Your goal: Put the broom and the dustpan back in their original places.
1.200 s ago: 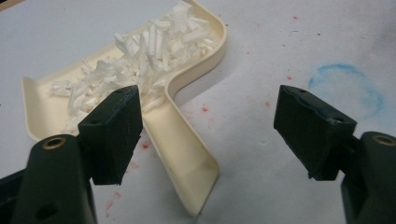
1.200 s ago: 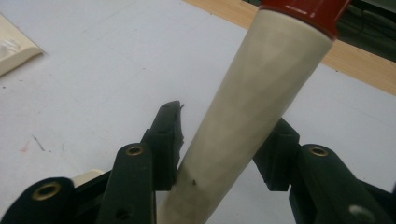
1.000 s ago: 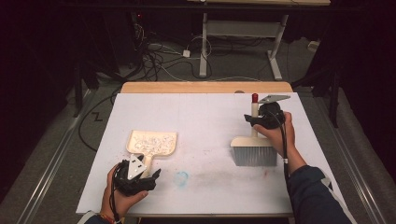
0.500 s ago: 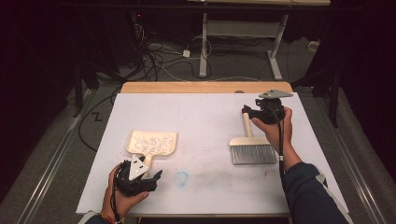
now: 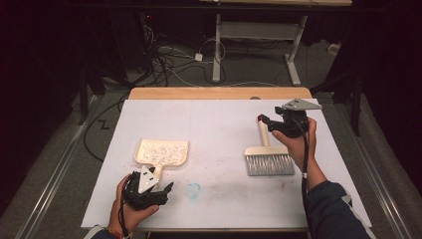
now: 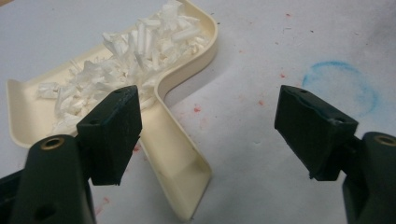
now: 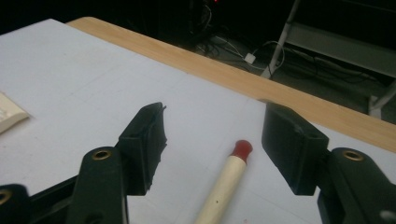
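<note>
While unclamped: right hand-held gripper (image 7: 212, 147) above brush (image 7: 224, 186)

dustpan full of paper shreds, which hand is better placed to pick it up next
Left. The left gripper is open right at the dustpan, whose handle lies between its jaws. The right gripper, whose jaws have just been opening, sits across the table over the brush handle.

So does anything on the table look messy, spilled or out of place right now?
Mostly tidy: the white shreds sit inside the dustpan, and the brush lies flat. What stands out is staining on the white board: a blue ring and scattered red specks.
</note>
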A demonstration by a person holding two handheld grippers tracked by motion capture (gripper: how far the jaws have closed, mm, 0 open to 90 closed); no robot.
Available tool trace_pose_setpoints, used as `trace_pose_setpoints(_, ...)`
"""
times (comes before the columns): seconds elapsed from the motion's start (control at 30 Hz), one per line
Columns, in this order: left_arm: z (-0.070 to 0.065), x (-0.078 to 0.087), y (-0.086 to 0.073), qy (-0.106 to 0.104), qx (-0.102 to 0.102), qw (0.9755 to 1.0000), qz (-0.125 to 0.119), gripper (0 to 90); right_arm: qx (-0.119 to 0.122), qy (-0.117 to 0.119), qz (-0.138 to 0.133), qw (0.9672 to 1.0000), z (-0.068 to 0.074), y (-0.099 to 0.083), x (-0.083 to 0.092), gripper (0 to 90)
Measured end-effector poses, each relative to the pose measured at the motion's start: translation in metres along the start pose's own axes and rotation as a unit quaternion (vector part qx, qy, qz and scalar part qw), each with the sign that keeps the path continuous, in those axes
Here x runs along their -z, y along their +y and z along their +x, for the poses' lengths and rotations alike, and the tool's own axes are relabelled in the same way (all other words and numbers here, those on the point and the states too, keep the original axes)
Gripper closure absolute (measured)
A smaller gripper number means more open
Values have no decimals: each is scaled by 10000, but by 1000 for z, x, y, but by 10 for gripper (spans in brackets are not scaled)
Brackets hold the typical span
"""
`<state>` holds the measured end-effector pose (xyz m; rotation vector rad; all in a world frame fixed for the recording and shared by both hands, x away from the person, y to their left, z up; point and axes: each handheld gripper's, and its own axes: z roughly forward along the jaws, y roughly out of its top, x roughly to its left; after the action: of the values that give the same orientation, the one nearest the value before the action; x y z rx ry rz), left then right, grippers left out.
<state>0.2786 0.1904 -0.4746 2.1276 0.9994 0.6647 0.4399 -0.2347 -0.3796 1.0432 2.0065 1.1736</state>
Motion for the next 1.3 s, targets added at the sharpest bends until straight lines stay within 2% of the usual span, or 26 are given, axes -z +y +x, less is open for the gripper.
trace_pose_setpoints(0.13, 0, 1, 0, 12, -7, 10000, -35, 228, 79, 67, -160, 9998, 4, -2, 9, 360)
trace_pose_setpoints(0.23, -1, 1, 1, 20, -39, 10000, -63, 226, 116, 7, -288, 9995, 8, -3, 15, 355)
trace_pose_setpoints(0.33, -1, 1, 1, 62, -63, 10000, -34, 224, 125, 241, -321, 9991, 12, -4, 18, 351)
trace_pose_setpoints(0.47, -2, 0, 0, 55, -100, 9999, -12, 223, 285, 131, -362, 9989, 19, -5, 19, 320)
trace_pose_setpoints(0.67, -3, 1, 0, 80, -161, 9998, -7, 217, 322, 119, -348, 9988, 28, -9, 21, 281)
trace_pose_setpoints(0.8, -3, 1, 0, 45, -120, 9999, -50, 210, 365, 58, -369, 9986, 30, -11, 22, 240)
trace_pose_setpoints(0.87, -4, 1, 0, 41, -141, 9999, -55, 210, 291, 12, -435, 9986, 31, -11, 23, 214)
trace_pose_setpoints(1.3, -5, 1, 0, 48, -188, 9998, -52, 208, 450, 149, -565, 9973, 38, -9, 41, 208)
